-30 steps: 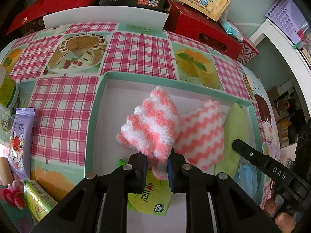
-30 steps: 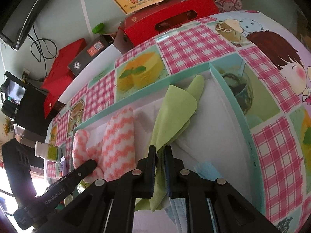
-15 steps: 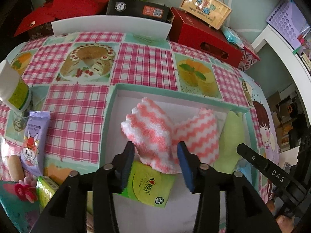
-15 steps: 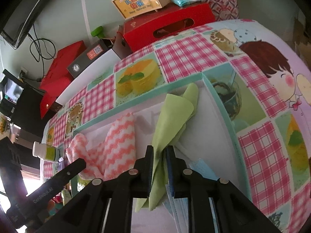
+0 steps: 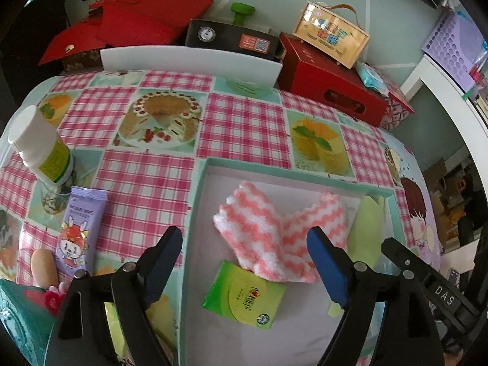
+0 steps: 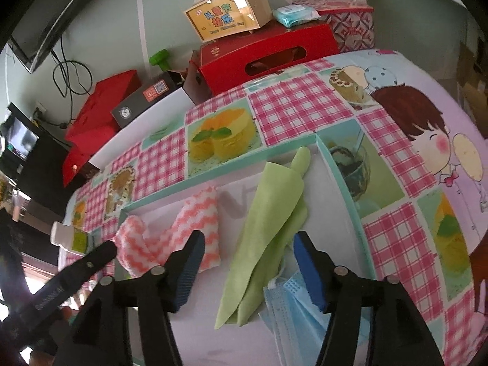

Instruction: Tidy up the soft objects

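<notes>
With jaws opening, both claws (left claw (image 5: 244, 253), right claw (image 6: 247, 254)) tilted steeply downward.

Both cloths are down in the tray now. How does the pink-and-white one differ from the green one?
The pink-and-white cloth is fluffy with zigzag stripes; the green cloth is smooth and plain. The pink-and-white cloth lies spread in two lobes, overlapping the green packet; the green cloth is folded into a long narrow strip, its near end by the blue face mask. Both lie loose inside the tray, gripped by neither gripper.
</notes>
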Demonstrator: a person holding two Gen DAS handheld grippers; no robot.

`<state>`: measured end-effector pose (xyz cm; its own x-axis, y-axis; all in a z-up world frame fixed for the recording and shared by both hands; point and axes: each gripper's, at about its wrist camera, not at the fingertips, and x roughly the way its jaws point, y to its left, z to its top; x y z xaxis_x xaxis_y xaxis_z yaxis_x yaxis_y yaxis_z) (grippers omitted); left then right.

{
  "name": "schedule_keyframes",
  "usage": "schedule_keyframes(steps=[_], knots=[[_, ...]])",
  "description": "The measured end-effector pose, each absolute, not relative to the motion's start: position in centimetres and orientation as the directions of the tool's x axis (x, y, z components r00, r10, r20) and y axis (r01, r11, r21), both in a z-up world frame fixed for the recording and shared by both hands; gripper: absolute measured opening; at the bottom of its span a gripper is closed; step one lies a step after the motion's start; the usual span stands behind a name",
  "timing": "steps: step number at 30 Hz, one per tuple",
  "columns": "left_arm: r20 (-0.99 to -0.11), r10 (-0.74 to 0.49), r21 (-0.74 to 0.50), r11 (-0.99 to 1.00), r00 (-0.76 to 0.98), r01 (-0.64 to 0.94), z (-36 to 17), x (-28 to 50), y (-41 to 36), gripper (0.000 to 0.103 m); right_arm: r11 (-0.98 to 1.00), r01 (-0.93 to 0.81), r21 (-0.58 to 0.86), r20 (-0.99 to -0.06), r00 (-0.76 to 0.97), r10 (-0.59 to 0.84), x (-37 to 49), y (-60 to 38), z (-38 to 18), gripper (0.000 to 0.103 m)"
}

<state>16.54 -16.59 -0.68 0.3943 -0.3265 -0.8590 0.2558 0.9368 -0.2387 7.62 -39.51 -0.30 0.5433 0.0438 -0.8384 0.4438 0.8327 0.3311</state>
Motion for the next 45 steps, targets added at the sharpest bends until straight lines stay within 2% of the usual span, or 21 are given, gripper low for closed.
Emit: schedule_keyframes(steps=[4, 8, 10, 16, 26, 40, 45], knots=[[-0.862, -0.307, -0.226, 0.945, 0.404, 0.237, -0.8, 16.8, -16.2, 0.084, 0.839, 0.454, 0.300, -0.845, 0.535, 0.012, 7.6, -39.6, -0.3, 0.076], [-0.865, -0.295, -0.221, 0.950, 0.406, 0.221, -1.0, 17.0, -15.9, 0.084, 0.836, 0.462, 0.295, -0.843, 0.537, 0.001, 7.5, -39.9, -0.4, 0.099], [-0.865, -0.294, -0.222, 0.951, 0.407, 0.216, -1.1, 17.1, -15.7, 0.084, 0.834, 0.462, 0.302, -0.837, 0.547, 0.000, 7.4, -40.1, -0.3, 0.103], [-0.862, -0.297, -0.225, 0.951, 0.411, 0.214, -1.0, 17.1, -15.6, 0.084, 0.837, 0.465, 0.287, -0.815, 0.578, -0.042, 7.1, -40.2, 0.7, 0.103], [-0.858, -0.306, -0.238, 0.949, 0.412, 0.208, -1.0, 17.1, -15.4, 0.085, 0.905, 0.412, 0.104, -0.807, 0.567, -0.165, 7.6, -38.4, 2.0, 0.103], [-0.845, -0.330, -0.278, 0.943, 0.420, 0.182, -0.2, 17.5, -13.9, 0.085, 0.918, 0.365, 0.157, -0.816, 0.571, -0.088, 8.2, -37.0, 1.9, 0.103], [-0.832, -0.342, -0.302, 0.940, 0.437, 0.160, 0.4, 17.8, -12.6, 0.085, 0.942, 0.325, 0.082, -0.785, 0.603, -0.139, 8.6, -35.3, 2.9, 0.103]])
